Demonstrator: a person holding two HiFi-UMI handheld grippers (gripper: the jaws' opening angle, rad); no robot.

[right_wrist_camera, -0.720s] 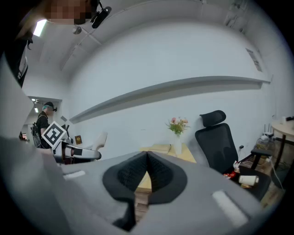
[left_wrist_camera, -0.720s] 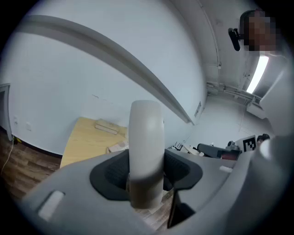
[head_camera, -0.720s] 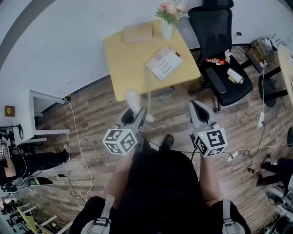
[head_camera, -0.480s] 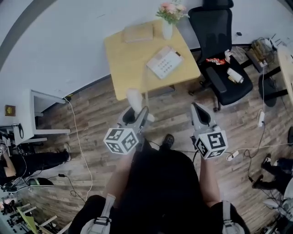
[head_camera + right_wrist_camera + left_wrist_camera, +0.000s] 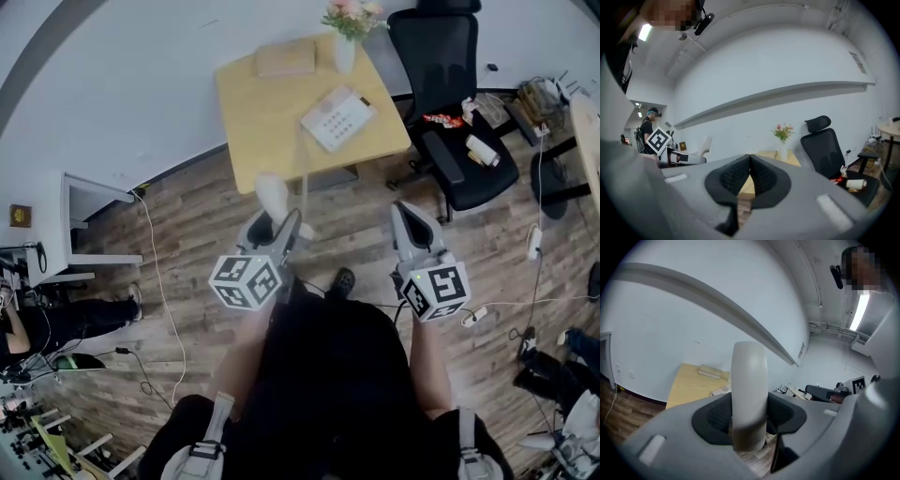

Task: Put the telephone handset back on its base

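Above the wooden floor (image 5: 187, 246), short of the worktop (image 5: 262, 127), the left claw (image 5: 278, 228) pinches the white telephone handset (image 5: 749, 380) across its middle, one end sticking out beyond the pads; the right claw (image 5: 750, 174) is pressed together on nothing; the telephone base (image 5: 337, 116) lies on the worktop, well apart from the handset, its keypad print too small to read; black-and-white square markers cover each claw's cube (image 5: 246, 281); a flower vase (image 5: 344, 49) and a tan box (image 5: 284, 59) sit at the worktop's far edge.
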